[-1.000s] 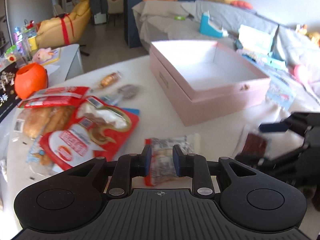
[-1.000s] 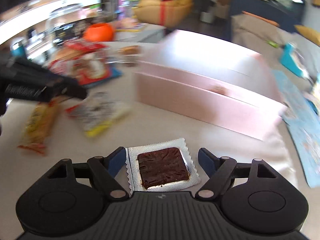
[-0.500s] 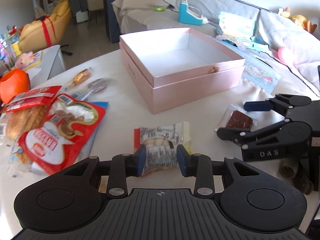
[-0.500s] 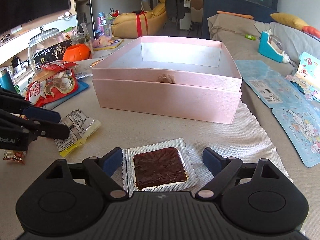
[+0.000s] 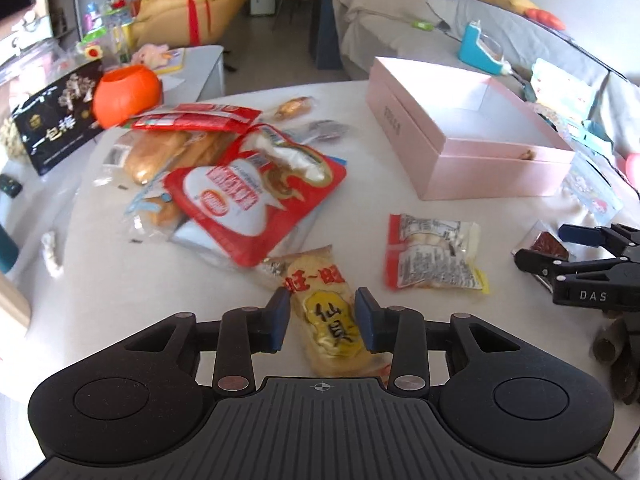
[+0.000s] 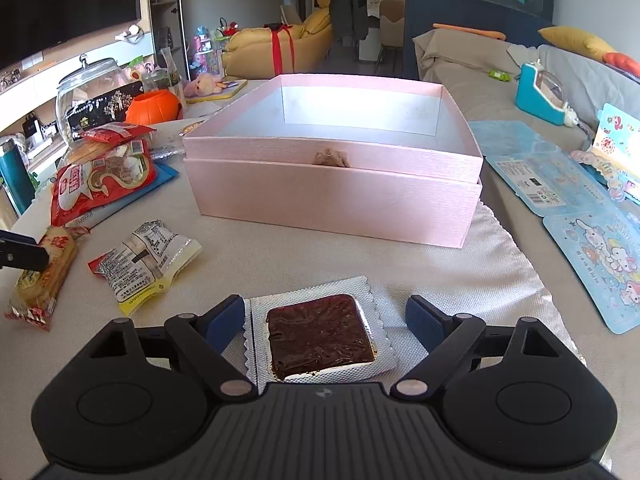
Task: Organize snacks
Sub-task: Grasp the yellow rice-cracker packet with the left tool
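An open, empty pink box (image 5: 460, 136) stands on the white table (image 5: 120, 280); it also shows in the right wrist view (image 6: 332, 188). My left gripper (image 5: 321, 316) is open around a yellow rice-cracker pack (image 5: 328, 312) lying on the table, its pads on either side of it. A red-and-white printed snack packet (image 5: 432, 254) lies to its right. My right gripper (image 6: 325, 322) is open around a foil packet with a dark brown square (image 6: 318, 336), not touching it. That gripper shows in the left wrist view (image 5: 576, 258).
A pile of red snack bags and bread (image 5: 240, 184) lies at the left. An orange pumpkin pot (image 5: 128, 92) and a black box (image 5: 56, 128) stand behind it. Blue cartoon cards (image 6: 576, 216) lie right of the box. A glass jar (image 6: 90, 88) stands at the far left.
My left gripper has swung left, from the printed packet to the yellow rice-cracker pack, and opened wider. The right gripper has stayed over the foil packet.
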Demonstrator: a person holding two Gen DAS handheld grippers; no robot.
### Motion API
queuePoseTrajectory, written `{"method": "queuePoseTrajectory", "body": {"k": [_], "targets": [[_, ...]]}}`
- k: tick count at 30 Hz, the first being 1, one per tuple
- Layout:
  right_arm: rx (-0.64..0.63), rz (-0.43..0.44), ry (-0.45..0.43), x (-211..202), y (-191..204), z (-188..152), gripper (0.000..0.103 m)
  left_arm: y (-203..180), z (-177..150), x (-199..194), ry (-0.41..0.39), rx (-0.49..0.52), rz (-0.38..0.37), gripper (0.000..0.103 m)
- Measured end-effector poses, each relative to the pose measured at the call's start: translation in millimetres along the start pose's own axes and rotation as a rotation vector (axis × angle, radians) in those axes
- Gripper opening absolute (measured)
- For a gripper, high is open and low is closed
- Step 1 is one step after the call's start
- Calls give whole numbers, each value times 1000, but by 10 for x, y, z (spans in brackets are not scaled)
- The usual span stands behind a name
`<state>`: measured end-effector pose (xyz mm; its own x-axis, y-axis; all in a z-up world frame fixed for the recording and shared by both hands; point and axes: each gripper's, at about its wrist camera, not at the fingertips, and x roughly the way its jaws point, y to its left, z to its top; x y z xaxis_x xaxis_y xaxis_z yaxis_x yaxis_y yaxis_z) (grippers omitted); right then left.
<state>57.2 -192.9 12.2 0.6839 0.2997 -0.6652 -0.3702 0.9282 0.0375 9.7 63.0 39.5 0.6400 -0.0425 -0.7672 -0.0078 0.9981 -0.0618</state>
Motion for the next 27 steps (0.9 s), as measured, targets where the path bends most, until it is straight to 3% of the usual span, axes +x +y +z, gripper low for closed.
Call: {"method": "queuePoseTrajectory", "body": {"k": [5, 9, 12, 18, 21, 25, 27], "targets": [[-16, 18, 10, -18, 3, -8, 91, -245, -39, 196, 24, 53, -44, 44], [2, 44, 13, -74, -28, -40, 91, -383, -145, 179, -8, 116, -62, 45], [-4, 4, 23, -81, 45, -58, 91, -333, -179, 150, -24, 87, -102, 44], [44, -56, 72, -84, 143, -11, 91, -228, -190, 153, -49, 30, -105, 42], [56, -8, 91, -120, 177, -4, 91, -251, -167, 160, -44, 33, -98, 42], [95, 117, 116, -162, 214, 55, 90, -265, -186, 151, -45, 39, -95, 42], [119, 111, 94, -182, 189, 86, 88, -265, -194, 148, -45, 44, -97, 42]]}}
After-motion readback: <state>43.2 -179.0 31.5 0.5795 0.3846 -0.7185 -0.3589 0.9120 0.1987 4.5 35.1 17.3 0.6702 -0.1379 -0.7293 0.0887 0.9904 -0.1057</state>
